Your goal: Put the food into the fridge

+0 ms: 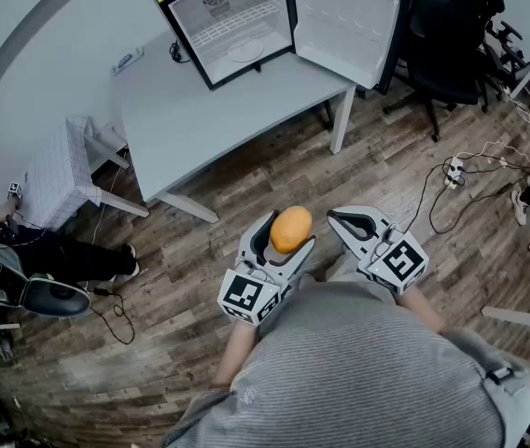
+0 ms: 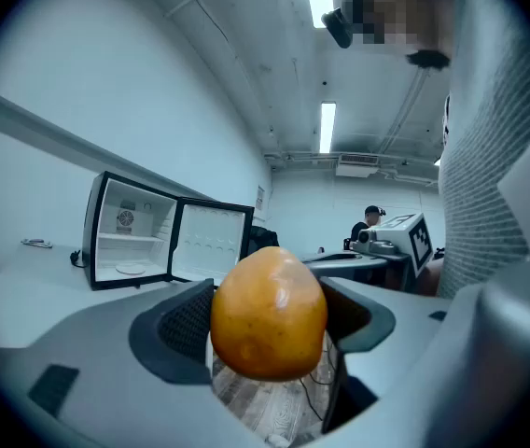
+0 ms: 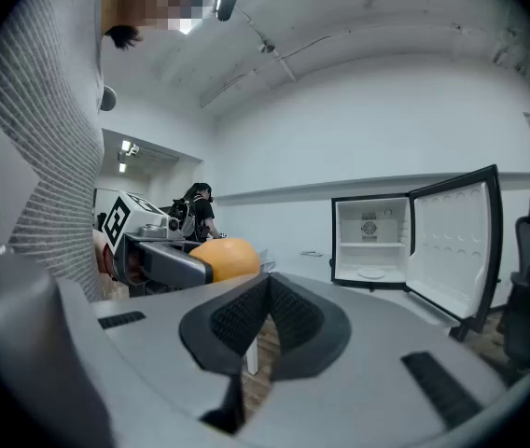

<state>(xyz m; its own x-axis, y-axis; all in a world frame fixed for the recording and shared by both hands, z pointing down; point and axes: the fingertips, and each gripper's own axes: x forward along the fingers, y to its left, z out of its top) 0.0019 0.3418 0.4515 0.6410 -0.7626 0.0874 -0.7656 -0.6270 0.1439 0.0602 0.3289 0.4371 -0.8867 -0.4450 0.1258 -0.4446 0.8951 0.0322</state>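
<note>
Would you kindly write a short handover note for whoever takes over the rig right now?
Left gripper: shut on the round orange-yellow fruit, held over the wood floor.
Right gripper: shut, empty.
Small black fridge with white interior: stands on the grey table ahead, with its door wide open. A white plate lies on its lower level.
Done: fruit is in hand, fridge is open.
Left: step up to the table, set the fruit inside the fridge and release it.
</note>
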